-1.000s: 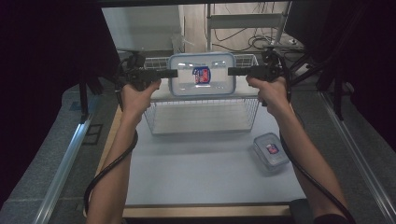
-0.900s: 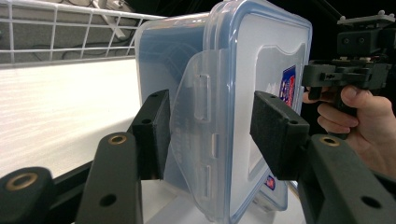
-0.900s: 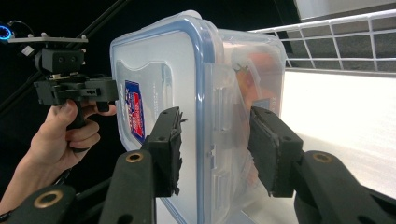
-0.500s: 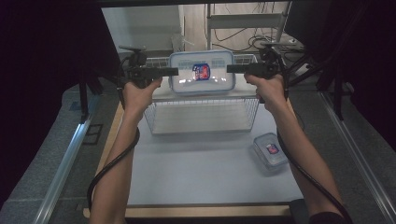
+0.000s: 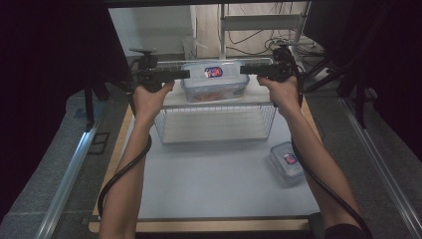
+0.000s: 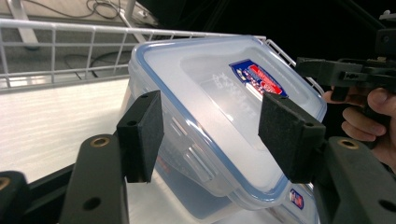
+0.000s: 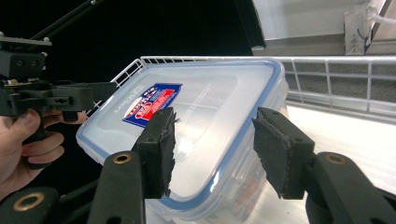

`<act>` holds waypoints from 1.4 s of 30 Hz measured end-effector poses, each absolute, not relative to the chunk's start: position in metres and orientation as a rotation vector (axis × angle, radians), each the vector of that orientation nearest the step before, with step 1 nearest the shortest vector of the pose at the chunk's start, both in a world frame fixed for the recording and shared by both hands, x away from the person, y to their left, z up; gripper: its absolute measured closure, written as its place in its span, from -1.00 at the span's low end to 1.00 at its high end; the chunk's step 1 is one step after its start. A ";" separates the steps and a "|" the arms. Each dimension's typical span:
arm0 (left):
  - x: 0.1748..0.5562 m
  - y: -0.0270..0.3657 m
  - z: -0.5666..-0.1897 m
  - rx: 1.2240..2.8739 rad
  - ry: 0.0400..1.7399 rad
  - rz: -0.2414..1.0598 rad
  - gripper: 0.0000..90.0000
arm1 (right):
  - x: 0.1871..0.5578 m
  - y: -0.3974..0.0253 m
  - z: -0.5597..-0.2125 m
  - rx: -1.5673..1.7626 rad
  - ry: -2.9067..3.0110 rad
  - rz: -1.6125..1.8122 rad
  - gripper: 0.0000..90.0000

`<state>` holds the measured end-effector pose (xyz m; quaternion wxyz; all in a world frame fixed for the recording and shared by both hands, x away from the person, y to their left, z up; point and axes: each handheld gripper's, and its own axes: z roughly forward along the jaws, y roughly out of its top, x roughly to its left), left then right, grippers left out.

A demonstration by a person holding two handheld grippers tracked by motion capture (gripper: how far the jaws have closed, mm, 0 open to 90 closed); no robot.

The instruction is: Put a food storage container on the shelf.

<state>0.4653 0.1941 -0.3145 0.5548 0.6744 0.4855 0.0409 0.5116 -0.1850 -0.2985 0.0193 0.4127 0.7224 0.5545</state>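
Resting on the top shelf of the white wire rack (image 5: pixel 214 119), in the upper middle of the high view, our large clear food container (image 5: pixel 214 79) sits with its blue-rimmed lid snapped on and a red-and-blue label facing up. Something reddish shows through its near wall, though we cannot tell what it is.

From the left of that frame our left gripper (image 5: pixel 185 74) points at the container's left end. In the left gripper view its two black foam pads (image 6: pixel 141 135) stand apart, one to each side of the container's near corner (image 6: pixel 224 140), with a gap visible between each pad and the plastic. From the right, our right gripper (image 5: pixel 244 69) points at the opposite end; in the right gripper view its pads (image 7: pixel 159 149) are likewise spread wide, flanking the near corner of the lid (image 7: pixel 205 121). Whether either gripper actually touches the plastic, we cannot tell.

Both our hands grasp the gripper handles at about the height of the shelf, forearms reaching up from the bottom of the frame, cables trailing beside them.

Lower right on the pale worktop (image 5: pixel 209 184), well apart from the rack, lies a small lidded container (image 5: pixel 287 162) with the same kind of label.
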 end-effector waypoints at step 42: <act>0.410 0.167 -0.358 1.771 0.978 0.399 0.99 | 0.433 -0.211 -0.342 0.925 2.255 1.494 0.17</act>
